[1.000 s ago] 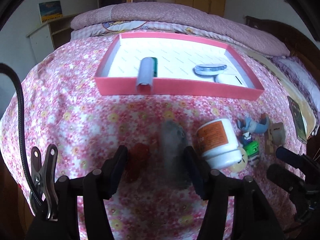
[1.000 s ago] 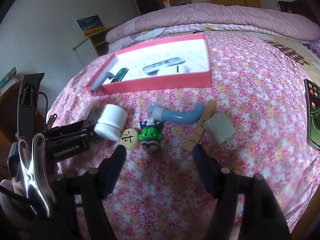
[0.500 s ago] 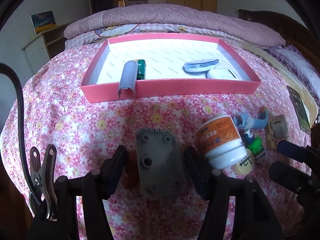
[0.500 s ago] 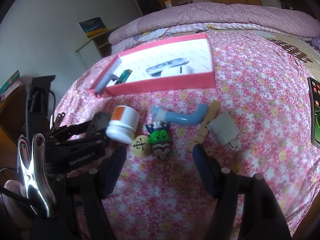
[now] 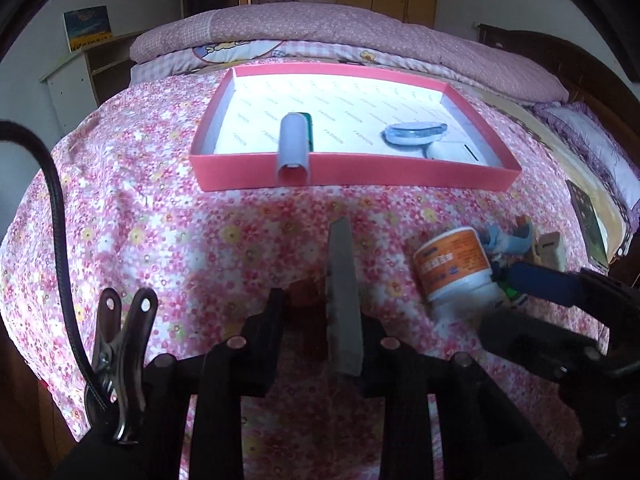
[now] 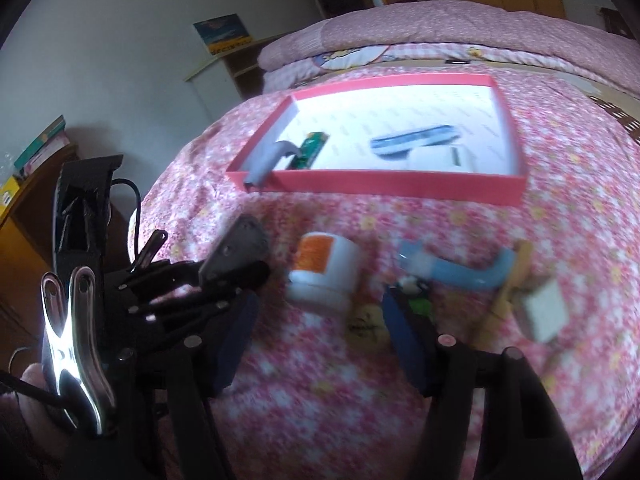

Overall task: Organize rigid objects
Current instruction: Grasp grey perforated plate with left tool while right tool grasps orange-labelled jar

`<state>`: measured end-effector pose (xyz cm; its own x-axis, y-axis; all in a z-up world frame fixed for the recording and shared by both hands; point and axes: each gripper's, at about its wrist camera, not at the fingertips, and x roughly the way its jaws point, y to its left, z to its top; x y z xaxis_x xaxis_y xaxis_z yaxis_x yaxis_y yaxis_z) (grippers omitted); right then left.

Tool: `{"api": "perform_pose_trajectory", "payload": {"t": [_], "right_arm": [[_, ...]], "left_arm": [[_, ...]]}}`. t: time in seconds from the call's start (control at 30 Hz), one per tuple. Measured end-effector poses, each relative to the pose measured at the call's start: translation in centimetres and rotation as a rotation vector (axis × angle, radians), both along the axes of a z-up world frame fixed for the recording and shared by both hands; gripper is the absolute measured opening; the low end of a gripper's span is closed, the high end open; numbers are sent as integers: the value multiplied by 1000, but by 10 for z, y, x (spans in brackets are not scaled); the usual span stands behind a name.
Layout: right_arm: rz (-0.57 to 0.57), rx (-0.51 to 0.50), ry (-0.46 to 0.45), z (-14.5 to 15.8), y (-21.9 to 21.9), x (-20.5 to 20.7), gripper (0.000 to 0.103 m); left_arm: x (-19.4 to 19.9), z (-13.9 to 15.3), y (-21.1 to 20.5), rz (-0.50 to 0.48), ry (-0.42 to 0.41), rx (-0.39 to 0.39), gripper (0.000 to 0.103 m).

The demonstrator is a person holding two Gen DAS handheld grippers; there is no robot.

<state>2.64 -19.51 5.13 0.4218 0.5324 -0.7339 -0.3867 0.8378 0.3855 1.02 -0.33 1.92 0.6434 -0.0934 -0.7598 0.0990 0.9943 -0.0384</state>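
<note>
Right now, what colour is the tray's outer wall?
Pink-red tray, white patterned lining inside. Clearest in the left wrist view.

Grey plate (image 5: pixel 343 296): flat, rigid, with screw holes, held edge-on. White bottle (image 5: pixel 454 268): orange label, lying on its side on the floral bedspread. Pink tray (image 5: pixel 352 172): open, white-lined.

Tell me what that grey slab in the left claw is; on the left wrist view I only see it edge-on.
Observer: The right wrist view shows the grey plate face-on: flat, tapered, with round holes, held tilted in the left claw.
Operator: Is the right claw gripping anything?
Observer: No. The right claw is open, and the white bottle lies just ahead of it.
Operator: What is hidden behind that claw?
Observer: A round beige token lies by the bottle's cap.
</note>
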Motion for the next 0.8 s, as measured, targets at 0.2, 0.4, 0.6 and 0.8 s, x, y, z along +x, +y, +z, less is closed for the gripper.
{"api": "perform_pose_trajectory", "payload": {"t": [0.2,0.4,0.6,0.8], "right_arm": [[-3,-52,25,-10,17,15,62],[-3,-58,35,-18,18,19,44],[-12,-38,25,-13,12,15,44],[-30,-4,-11,-1,-1,9,42]], "left_arm": [[-3,1,6,-10,5,-44,41],[-5,4,16,14,15,-127,53],[-11,5,10,-1,8,-98,53],[-11,5,6,-1,-6,-60,53]]}}
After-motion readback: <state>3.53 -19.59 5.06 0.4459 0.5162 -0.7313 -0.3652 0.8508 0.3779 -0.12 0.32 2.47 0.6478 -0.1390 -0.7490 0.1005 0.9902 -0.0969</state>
